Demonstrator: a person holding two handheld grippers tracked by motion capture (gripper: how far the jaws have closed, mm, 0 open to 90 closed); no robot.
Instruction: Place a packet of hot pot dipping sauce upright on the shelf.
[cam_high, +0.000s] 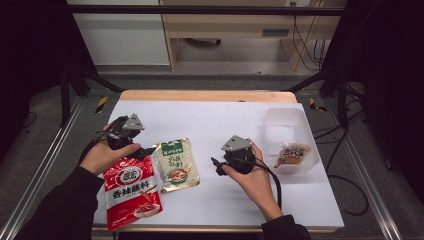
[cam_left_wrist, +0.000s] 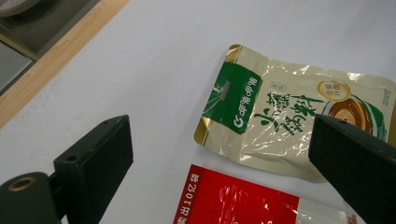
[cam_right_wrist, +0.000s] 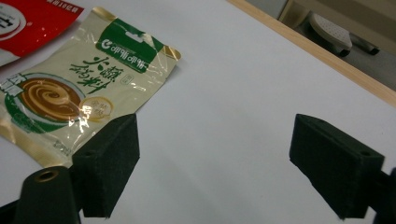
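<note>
Starting at the left of the high view, we see our left gripper (cam_high: 145, 151) held low over the white table (cam_high: 225, 120), just above the top edge of the red pouch (cam_high: 132, 192). In the left gripper view its jaws stand wide apart with nothing between them but bare table and the corners of both pouches. Just right of the red pouch lies the cream and green pouch (cam_high: 176, 165), flat on the table, the two side by side and nearly touching. Further right, our right gripper (cam_high: 216, 165) points toward that cream pouch from near its right edge; its jaws are spread wide too, holding nothing, with the pouch's corner just beyond one pad. At the far right stands a clear plastic tub (cam_high: 280, 117) with a small brown packet (cam_high: 291, 155) lying inside.
</note>
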